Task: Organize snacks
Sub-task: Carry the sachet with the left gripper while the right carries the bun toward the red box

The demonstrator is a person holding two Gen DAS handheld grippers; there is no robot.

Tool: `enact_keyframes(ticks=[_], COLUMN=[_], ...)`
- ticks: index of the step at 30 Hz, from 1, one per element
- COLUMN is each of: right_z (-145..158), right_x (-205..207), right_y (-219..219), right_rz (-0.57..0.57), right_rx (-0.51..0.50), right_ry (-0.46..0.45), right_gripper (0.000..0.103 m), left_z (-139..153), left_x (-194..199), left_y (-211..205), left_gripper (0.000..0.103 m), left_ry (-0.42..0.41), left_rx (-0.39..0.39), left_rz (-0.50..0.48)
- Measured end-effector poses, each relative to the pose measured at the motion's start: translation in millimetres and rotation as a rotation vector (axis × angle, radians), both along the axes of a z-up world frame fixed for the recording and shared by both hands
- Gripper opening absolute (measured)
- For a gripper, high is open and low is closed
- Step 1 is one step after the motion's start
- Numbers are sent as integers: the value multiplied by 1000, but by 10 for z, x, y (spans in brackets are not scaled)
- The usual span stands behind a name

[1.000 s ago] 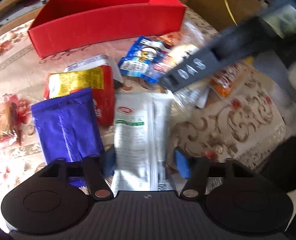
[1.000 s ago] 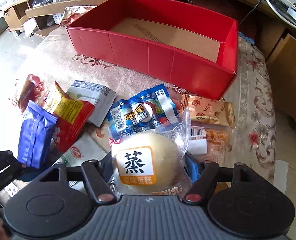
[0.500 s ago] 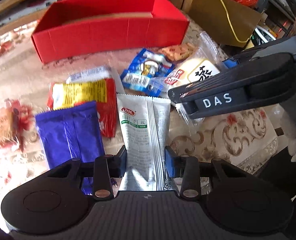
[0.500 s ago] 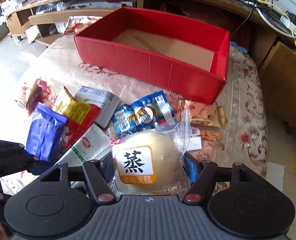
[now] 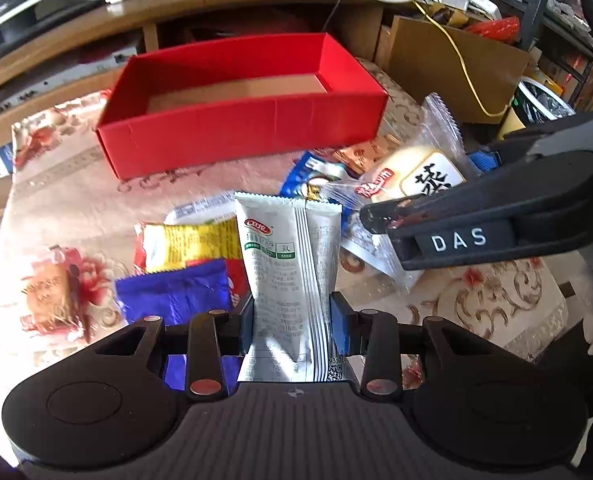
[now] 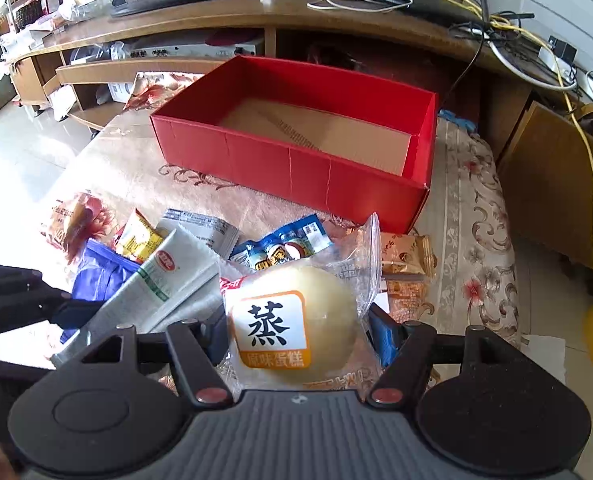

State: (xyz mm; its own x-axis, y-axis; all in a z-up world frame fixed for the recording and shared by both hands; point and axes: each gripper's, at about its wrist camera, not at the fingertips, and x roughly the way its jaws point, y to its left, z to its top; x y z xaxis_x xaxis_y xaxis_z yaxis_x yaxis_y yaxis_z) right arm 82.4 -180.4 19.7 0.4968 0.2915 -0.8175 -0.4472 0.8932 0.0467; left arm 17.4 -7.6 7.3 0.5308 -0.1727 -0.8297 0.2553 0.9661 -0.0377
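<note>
My left gripper (image 5: 292, 318) is shut on a silver-white snack packet (image 5: 288, 264) and holds it up above the table; the packet also shows in the right wrist view (image 6: 164, 280). My right gripper (image 6: 296, 334) is shut on a clear-wrapped round steamed cake (image 6: 292, 320), lifted off the table; the cake also shows in the left wrist view (image 5: 416, 176). An open red box (image 6: 296, 160) with a bare cardboard floor stands beyond both; it also shows in the left wrist view (image 5: 240, 128).
Loose snacks lie on the patterned cloth: a blue packet (image 5: 176, 296), a yellow-red packet (image 5: 188, 244), a blue-white packet (image 6: 284, 246), a gold packet (image 6: 404, 254), a red-wrapped cake (image 5: 52, 292). A wooden TV stand (image 6: 256, 16) with cables stands behind, a cardboard box (image 5: 448, 68) at right.
My left gripper closed on the silver-white packet and lifted it. My right gripper rose with the steamed cake. Both views now sit higher and show more of the red box.
</note>
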Motion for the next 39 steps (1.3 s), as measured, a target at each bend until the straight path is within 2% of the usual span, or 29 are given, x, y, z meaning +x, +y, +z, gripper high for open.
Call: enact_keyframes(ticks=[9, 23, 39], right_z=[62, 214, 435], right_x=[5, 70, 546], right_y=[-5, 6, 50], right_rz=[-2, -19, -69], right_rx=[27, 82, 150], right_ry=[-22, -68, -127], right_gripper=[66, 66, 66], left_z=[68, 183, 415], left_x=[63, 236, 732], left_y=[16, 58, -4], left_gripper=[45, 45, 46], left_ry=[-45, -90, -174], left_rx=[26, 24, 14], left_rz=[21, 49, 60])
